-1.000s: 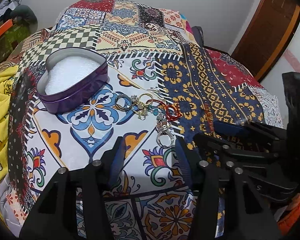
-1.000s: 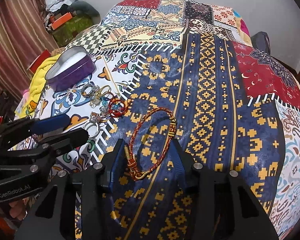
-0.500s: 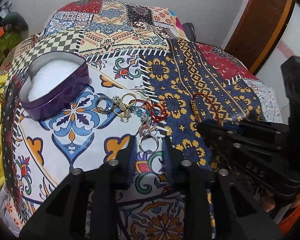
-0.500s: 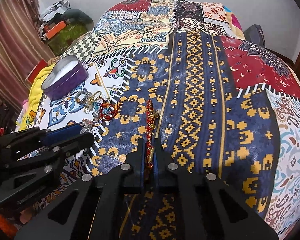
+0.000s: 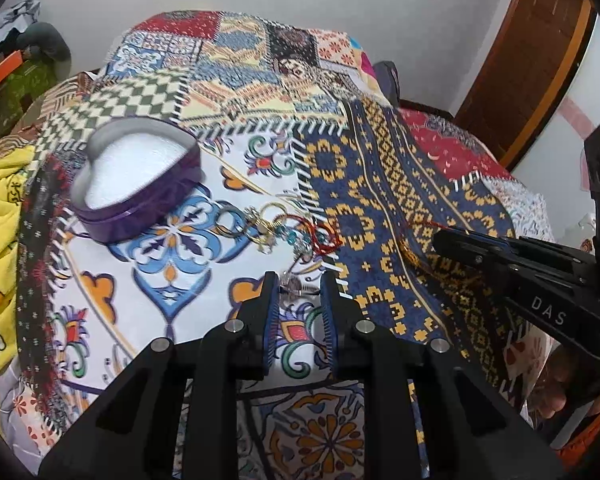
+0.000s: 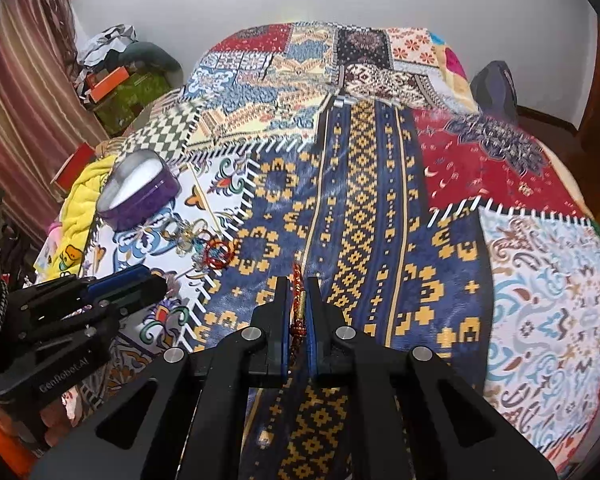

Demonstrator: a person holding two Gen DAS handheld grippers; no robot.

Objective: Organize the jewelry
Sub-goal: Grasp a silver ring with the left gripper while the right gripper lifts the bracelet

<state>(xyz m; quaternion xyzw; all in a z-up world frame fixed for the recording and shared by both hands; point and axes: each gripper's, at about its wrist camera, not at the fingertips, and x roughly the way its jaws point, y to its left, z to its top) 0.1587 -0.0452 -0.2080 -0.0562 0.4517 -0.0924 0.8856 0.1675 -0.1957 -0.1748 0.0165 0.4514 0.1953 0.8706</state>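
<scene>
Both hands had work at once over the bed's patchwork-printed cover. The right gripper had its fingers pressed together on the red-and-gold braided cord bracelet, which was pinched flat between the blue pads with its loop poking out beyond the tips. Holding it by the knotted end seemed sensible: the cord is limp and would hang clear once carried.

The left gripper had its fingers drawn in around a silver ring with a sparkling setting. They had been closing within the last second, and the ring sat between the pads; the blur made it hard to be sure, but they appeared to clamp it.

The rest of the jewellery lay in a loose cluster on the white floral patch: thin metal rings and a gold hoop tangled beside a small red beaded bracelet with turquoise beads. Just beyond them, near but apart, stood the purple heart-shaped tin with a white padded lining, open and with nothing in it that I could see. I judged it the likely home for everything, set close so each piece needed only a short carry.

Little of the sorting looked done. The next move would call for lifting both pieces cleanly, without the ring snagging its neighbours.
</scene>
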